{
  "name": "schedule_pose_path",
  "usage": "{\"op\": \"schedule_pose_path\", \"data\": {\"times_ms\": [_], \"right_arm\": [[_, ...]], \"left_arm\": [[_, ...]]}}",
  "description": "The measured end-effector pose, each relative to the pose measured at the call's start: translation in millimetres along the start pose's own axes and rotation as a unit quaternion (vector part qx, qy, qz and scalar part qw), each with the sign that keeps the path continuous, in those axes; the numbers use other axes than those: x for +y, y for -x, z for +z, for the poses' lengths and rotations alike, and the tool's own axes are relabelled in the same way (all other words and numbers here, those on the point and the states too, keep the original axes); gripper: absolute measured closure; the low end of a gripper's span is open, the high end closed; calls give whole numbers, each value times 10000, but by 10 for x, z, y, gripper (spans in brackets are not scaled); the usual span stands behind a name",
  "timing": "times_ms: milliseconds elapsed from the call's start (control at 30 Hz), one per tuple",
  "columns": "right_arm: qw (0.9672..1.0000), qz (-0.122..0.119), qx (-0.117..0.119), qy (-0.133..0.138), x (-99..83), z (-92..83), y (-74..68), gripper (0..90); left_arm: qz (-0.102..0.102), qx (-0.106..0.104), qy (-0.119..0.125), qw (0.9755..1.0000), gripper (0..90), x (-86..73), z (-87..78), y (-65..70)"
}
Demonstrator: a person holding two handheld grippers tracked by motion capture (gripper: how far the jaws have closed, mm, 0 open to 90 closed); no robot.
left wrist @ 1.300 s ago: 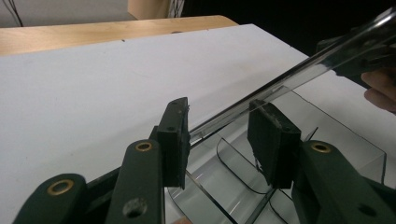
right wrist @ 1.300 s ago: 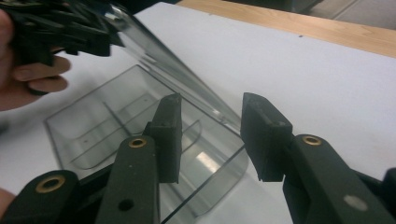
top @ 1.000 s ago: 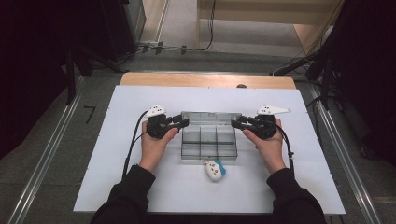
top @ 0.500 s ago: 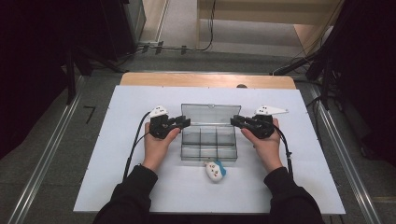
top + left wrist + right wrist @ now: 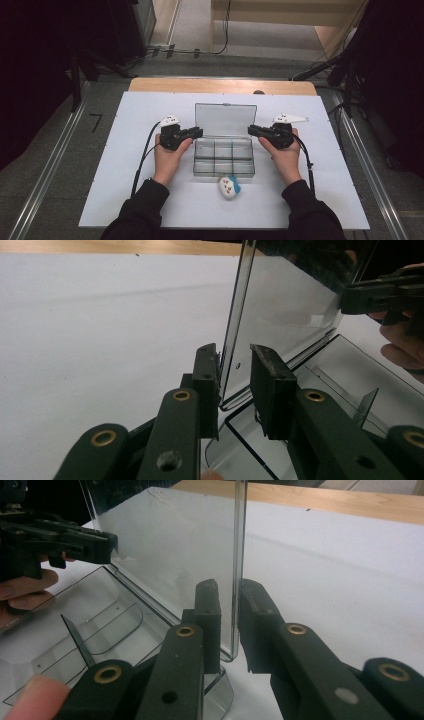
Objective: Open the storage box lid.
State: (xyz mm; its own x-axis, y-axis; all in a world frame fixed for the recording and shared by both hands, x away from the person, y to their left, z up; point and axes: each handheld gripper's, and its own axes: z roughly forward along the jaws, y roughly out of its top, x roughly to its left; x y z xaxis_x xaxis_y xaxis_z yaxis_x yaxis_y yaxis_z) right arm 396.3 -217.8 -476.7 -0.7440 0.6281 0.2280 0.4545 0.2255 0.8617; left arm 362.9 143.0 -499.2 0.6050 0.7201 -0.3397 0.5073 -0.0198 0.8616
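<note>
Clear upright box lid (image 5: 225,119) stands between both tongs' closing jaws.

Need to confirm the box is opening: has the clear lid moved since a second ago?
Yes. The lid has swung up and back toward the table's wooden far edge, while the box's tray stayed put.

No lettering, label, brand or number can be read anywhere in these views. A dark angular mark (image 5: 96,121) on the grey floor to the left of the tabletop (image 5: 125,150) has the shape of a figure 7, though whether it is a numeral cannot be told. The small white and blue toy (image 5: 229,186) at the near edge carries a drawn face, no writing.
</note>
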Motion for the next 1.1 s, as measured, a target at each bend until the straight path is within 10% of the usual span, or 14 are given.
{"op": "schedule_pose_path", "data": {"times_ms": [1100], "right_arm": [[9993,336,134,-22,-25,37,90,783]], "left_arm": [[-336,-117,-44,9994,766,13,55,-65]]}}
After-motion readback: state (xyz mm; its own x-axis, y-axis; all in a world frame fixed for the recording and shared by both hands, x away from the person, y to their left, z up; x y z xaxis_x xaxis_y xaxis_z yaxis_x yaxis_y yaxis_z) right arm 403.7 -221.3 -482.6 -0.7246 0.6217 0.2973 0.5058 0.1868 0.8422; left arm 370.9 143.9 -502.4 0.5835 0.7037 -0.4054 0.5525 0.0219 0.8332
